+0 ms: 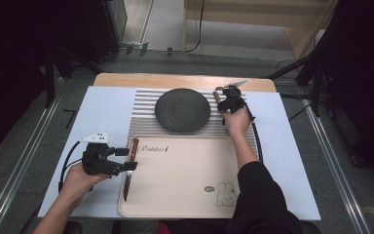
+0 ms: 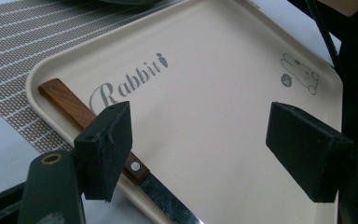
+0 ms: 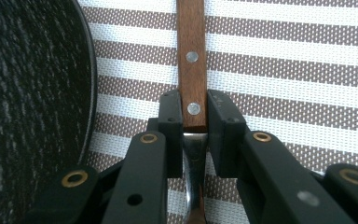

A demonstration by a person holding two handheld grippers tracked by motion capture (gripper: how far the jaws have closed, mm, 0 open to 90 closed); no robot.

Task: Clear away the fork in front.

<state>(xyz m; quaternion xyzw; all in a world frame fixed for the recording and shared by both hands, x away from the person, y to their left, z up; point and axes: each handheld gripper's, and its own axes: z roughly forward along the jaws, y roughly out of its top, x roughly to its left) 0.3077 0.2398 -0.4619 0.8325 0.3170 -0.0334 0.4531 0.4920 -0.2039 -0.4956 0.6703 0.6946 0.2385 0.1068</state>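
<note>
High view: the person's right hand (image 1: pixel 237 121) reaches far forward across the table, forearm in a dark sleeve running up over the right edge of the tray (image 1: pixel 185 204), and holds the right gripper (image 1: pixel 227 99) just right of the black plate (image 1: pixel 182 109). The left hand (image 1: pixel 78 176) sits low at the near left, forearm angled in from the bottom edge, with the left gripper (image 1: pixel 126 158) pointing right toward the tray's left rim.

Right gripper view shows its 2 jaws closed tight on a wooden-handled utensil (image 3: pixel 190 65), the pads pressing either side of the handle at its lower rivet, where wood meets the metal shank. The handle runs straight away from the camera over the striped placemat (image 3: pixel 284 70), with the plate's rim close on its left. On the table that utensil's long axis lies near to far, wooden end farthest from the person; what its metal end is I cannot tell.

Left gripper view shows its jaws wide apart and holding nothing. 1 pad hangs right over the wooden handle of a knife (image 2: pixel 86 119); whether it touches I cannot tell.

The cream tray, printed with a rabbit, holds 1 item: that knife, lying along the left rim, handle toward the far end and blade toward the person. The plate rests on the placemat beyond the tray, nothing on it.
</note>
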